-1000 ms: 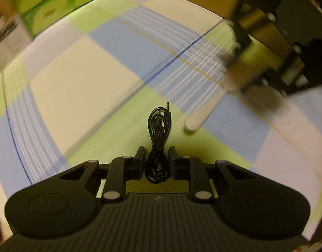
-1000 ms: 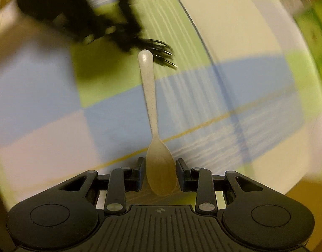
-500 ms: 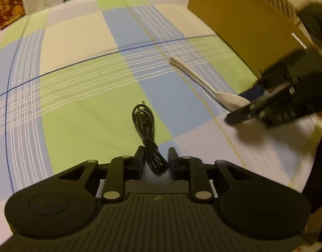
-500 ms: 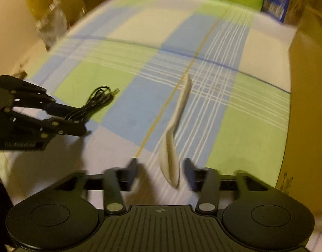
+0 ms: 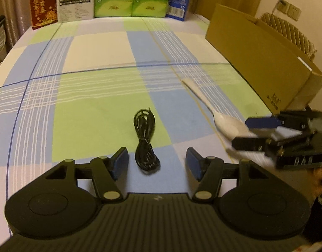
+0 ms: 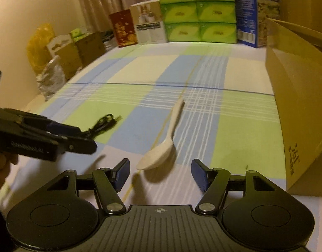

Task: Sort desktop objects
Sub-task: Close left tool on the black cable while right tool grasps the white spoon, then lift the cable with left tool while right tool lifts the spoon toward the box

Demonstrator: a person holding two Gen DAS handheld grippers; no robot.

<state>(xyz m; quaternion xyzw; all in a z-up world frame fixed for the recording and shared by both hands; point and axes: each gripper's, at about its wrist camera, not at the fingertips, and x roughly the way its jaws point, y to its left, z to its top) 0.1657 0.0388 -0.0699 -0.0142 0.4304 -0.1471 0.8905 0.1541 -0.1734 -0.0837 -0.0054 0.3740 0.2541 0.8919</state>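
- Left gripper [image 5: 156, 160], in the left wrist view, is seen spread wide, nothing pinched; the coiled black cable [image 5: 145, 139] is laid on the checked tablecloth [image 5: 93, 109] of the counter, its near end between the blue pads.
- To the right, a pale spoon [image 5: 215, 110] is laid flat, its bowl just beside the blurred right gripper [image 5: 255, 132]; a cardboard box [image 5: 263, 63] is stood behind it.
- Right gripper [image 6: 160, 173], in the right wrist view, is likewise spread and empty; the spoon bowl [image 6: 158, 154] is found just ahead of the fingers.
- Green tissue boxes [image 6: 196, 10] are stacked at the far edge.
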